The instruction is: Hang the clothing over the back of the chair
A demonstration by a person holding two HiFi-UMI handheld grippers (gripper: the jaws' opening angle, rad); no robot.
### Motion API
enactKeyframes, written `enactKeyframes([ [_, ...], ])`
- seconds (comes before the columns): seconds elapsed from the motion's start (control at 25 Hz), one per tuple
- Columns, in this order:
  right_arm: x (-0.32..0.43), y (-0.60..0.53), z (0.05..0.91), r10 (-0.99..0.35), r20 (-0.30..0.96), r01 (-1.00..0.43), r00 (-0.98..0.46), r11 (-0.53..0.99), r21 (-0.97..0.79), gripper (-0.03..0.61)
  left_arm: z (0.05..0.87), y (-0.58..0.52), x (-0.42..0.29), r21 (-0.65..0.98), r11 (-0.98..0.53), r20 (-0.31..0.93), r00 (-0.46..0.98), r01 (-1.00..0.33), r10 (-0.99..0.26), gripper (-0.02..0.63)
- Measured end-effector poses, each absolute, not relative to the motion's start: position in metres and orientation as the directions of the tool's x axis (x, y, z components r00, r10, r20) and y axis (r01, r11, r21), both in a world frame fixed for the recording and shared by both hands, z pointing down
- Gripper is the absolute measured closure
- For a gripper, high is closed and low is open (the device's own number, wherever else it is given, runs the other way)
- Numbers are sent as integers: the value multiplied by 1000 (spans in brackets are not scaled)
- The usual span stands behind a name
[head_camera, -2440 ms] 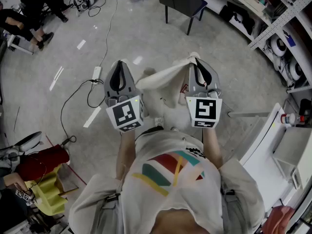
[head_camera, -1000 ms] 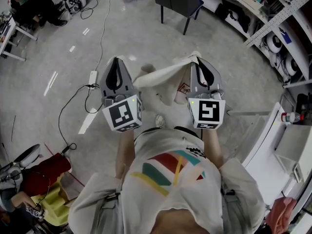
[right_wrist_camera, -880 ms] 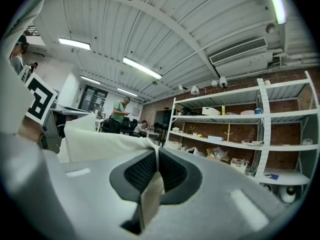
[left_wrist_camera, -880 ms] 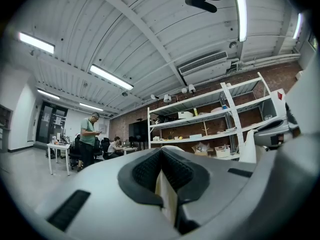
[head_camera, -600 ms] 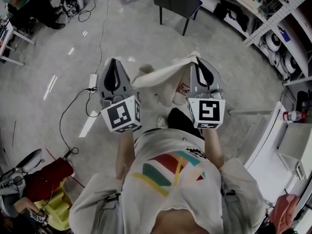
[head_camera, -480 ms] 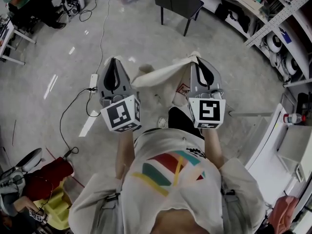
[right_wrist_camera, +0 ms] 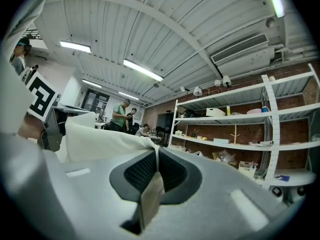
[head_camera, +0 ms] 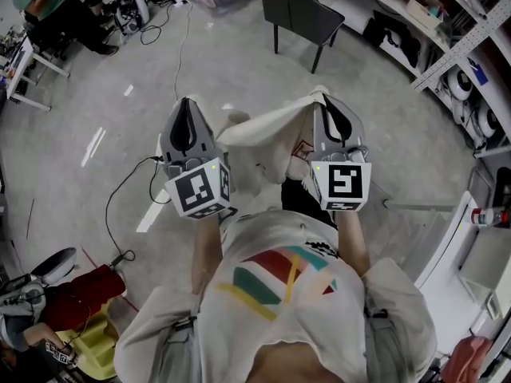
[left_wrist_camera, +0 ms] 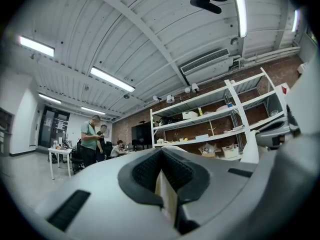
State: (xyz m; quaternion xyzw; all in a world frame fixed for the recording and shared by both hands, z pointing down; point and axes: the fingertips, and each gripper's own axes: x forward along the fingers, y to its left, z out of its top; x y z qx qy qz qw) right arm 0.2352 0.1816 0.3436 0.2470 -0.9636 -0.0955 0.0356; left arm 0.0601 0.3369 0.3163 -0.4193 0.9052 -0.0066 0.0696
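Head view, from the left: the left gripper (head_camera: 188, 104) is held out ahead of the person, above the grey floor (head_camera: 239, 62). The left gripper view shows its dark fingers (left_wrist_camera: 144, 171) pressed together, with a thin fold of the cream clothing (head_camera: 267, 130) pinched in the seam between them. From that grip the cloth runs to the right as a taut upper edge, and the rest sags in loose folds below it. Further right, the right gripper (head_camera: 323, 98) has the other end. In the right gripper view its fingers (right_wrist_camera: 140, 173) are likewise closed tight on a strip of the fabric, and more of it bunches over the gripper's left side. The dark chair (head_camera: 299, 10) stands at the top of the head view, beyond both grippers and well apart from the clothing, so nothing is draped yet. I judge the step in hand to be the carry to the chair, with the clothing spread between the two grips. The next move calls for closing that gap and lining the stretched edge up with the chair's back. The edge then has to be lifted above the top of the back and lowered so cloth falls on both sides before either grip lets go. An uneven split would likely let it slide off.
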Motion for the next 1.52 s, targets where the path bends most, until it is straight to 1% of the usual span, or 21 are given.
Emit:
enactKeyframes([
  [0.32,194,111,346,-491,1,-483,-871,857,180,569,319,275,16,-97,653,-105,-645,-751,-757,600],
  [0.64,153,21,346,-505,13,-495,-863,851,178,569,322,194,-36,-115,662,-76,-658,-741,-749,600],
  [1.04,99,-81,325,-519,-1,-511,-855,841,176,569,305,94,-100,-106,663,-97,-656,-741,-749,600],
  [1.28,67,-122,322,-505,23,-492,-863,848,197,569,300,47,-133,-92,657,-98,-650,-748,-754,600],
  [1.52,46,-144,314,-544,25,-529,-839,825,198,569,298,11,-165,-69,626,-99,-620,-776,-779,600],
])
